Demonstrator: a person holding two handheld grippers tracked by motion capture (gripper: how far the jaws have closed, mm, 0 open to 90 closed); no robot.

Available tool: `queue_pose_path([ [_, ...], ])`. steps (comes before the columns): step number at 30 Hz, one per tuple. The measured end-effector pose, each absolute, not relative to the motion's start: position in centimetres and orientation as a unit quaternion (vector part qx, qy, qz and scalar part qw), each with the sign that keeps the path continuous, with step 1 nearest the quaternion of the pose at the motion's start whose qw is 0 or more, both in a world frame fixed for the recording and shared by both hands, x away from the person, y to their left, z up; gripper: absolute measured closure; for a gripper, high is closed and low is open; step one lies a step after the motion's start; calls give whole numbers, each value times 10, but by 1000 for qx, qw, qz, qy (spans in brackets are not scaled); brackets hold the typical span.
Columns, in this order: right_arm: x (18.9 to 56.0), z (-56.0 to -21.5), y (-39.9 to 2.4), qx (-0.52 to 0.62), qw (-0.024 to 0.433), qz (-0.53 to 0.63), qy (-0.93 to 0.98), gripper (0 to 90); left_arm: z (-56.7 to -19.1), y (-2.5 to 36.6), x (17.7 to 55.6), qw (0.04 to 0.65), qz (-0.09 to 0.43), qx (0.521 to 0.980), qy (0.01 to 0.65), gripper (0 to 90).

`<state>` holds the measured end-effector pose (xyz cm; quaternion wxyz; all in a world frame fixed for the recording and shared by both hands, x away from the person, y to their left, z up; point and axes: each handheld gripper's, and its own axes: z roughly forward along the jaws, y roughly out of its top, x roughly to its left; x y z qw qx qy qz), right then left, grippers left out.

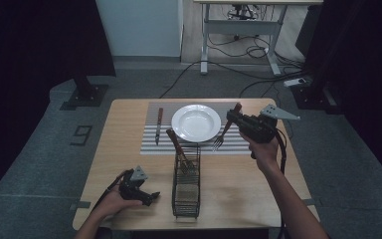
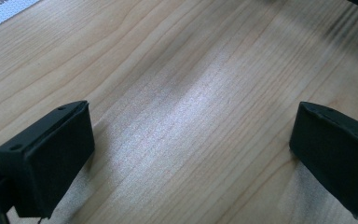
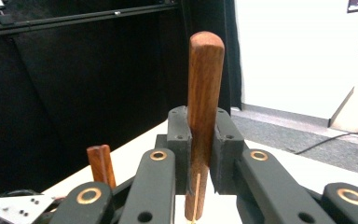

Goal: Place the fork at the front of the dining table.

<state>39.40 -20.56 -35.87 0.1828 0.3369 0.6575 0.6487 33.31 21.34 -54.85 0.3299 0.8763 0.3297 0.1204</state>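
Observation:
My right gripper (image 1: 235,117) is shut on the wooden handle of a fork (image 1: 224,132), held tilted just right of the white plate (image 1: 196,123), tines pointing down over the striped placemat (image 1: 151,144). In the right gripper view the fork handle (image 3: 205,93) stands upright, clamped between the jaws of that gripper (image 3: 200,126). A knife (image 1: 158,125) lies on the mat left of the plate. My left gripper (image 1: 149,197) rests low at the table's front left, and its own view shows that gripper (image 2: 191,154) open over bare wood.
A black wire basket (image 1: 186,186) stands at the front centre of the wooden table (image 1: 124,164), with a wooden-handled utensil (image 1: 178,147) leaning out of it; that utensil's handle (image 3: 101,165) is also visible. A desk frame and cables lie on the floor beyond.

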Motion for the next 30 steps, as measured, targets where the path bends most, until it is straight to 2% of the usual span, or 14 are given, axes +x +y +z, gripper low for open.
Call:
queue_pose_path([
  [30,429,-402,-226,413,208,576,674,802,-549,214,333,330,121,877,329,0],
])
